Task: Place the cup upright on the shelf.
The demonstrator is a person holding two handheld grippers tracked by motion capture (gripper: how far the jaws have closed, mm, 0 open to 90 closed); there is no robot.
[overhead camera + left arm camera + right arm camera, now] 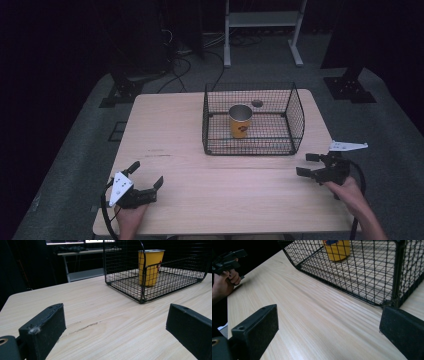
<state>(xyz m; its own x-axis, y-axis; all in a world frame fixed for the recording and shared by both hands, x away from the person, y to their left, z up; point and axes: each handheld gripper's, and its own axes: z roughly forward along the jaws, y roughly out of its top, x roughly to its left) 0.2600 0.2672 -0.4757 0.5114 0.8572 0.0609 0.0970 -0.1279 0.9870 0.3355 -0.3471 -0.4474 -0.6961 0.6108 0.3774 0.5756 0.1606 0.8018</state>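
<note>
- While both claws, left claw and right claw, are sitting spread apart holding nothing, nothing's really happening yet.
- Guessing the yellow cup inside the wire basket is getting grabbed next, needing a reach over the rim.

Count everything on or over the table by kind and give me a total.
Wire basket: 1
Yellow cup, upright in the basket: 1
Small dark round thing by the basket's far wall, too small to identify: 1
Grippers, both open and empty: 2, the left gripper and the right gripper
Total: 5
</note>
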